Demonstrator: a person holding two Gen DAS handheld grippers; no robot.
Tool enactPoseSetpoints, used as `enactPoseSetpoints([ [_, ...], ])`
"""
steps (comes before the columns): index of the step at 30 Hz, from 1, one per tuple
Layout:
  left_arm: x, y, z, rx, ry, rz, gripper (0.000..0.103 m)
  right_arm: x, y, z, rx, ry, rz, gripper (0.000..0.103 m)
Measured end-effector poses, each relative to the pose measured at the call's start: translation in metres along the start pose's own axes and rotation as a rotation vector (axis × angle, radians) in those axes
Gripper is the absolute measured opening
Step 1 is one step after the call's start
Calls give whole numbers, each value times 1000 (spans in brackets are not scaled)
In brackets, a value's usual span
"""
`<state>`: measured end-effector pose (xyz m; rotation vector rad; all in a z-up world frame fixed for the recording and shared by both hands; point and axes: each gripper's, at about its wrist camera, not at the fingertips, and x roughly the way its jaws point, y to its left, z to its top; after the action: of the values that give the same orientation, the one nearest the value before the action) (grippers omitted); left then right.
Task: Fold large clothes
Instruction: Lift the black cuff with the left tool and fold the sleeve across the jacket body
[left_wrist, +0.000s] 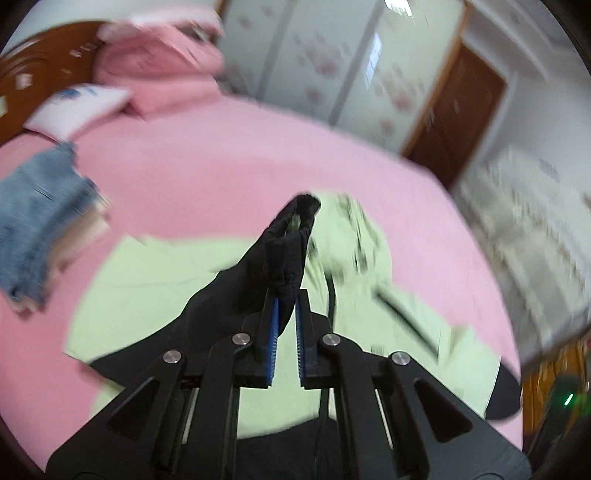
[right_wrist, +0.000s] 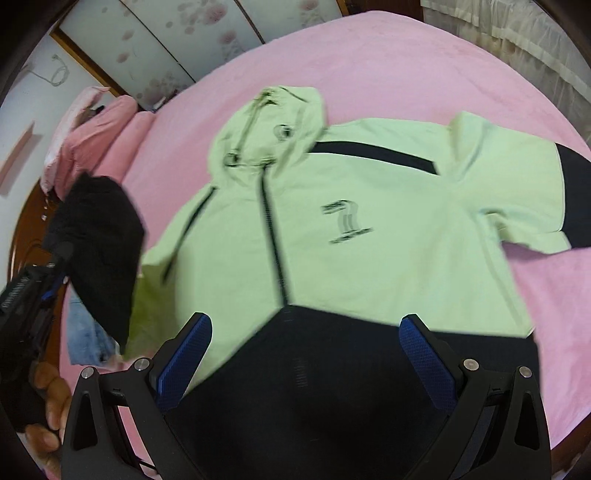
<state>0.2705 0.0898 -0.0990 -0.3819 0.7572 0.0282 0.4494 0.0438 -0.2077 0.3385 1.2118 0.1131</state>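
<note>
Left fingers (left_wrist: 286, 306) pinching one black cuff (left_wrist: 291, 236), right fingers (right_wrist: 306, 332) wide, one green hoodie (right_wrist: 332, 221)

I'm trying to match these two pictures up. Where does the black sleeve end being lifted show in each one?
Left wrist view: black sleeve end at centre, pinched in the left gripper.
Right wrist view: it hangs at far left, above the folded jeans.
Shared landmark: the jacket's green hood.
</note>
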Motion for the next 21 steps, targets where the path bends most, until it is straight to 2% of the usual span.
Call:
enactPoseSetpoints([
  [2,29,-13,-16,19,130,19,14,8,-24,7,9,30,2,103],
  [5,49,-22,-37,52,218,97,36,24,-45,10,27,77,24,103],
  [6,49,-19,-40,66,222,121,54,30,-52,11,25,99,34,103],
  [7,50,-13,-40,75,221,139,67,36,-50,7,21,113,38,103],
  [9,48,0,-47,80,213,186,70,50,-50,4,-3,159,66,103],
  [11,45,19,-53,63,249,215,70,63,-39,-1,-25,192,119,101],
  [13,46,47,-62,38,308,261,70,75,-31,-6,-27,237,171,93],
  [15,45,76,-70,11,341,311,70,88,-19,-14,-19,290,221,80],
  [16,43,89,-77,-13,364,353,70,97,-12,-18,-16,315,243,80],
  [18,38,110,-88,-57,406,406,70,113,-1,-23,-44,340,238,76],
  [21,35,144,-106,-141,471,491,70,131,24,-28,-171,331,154,69],
])
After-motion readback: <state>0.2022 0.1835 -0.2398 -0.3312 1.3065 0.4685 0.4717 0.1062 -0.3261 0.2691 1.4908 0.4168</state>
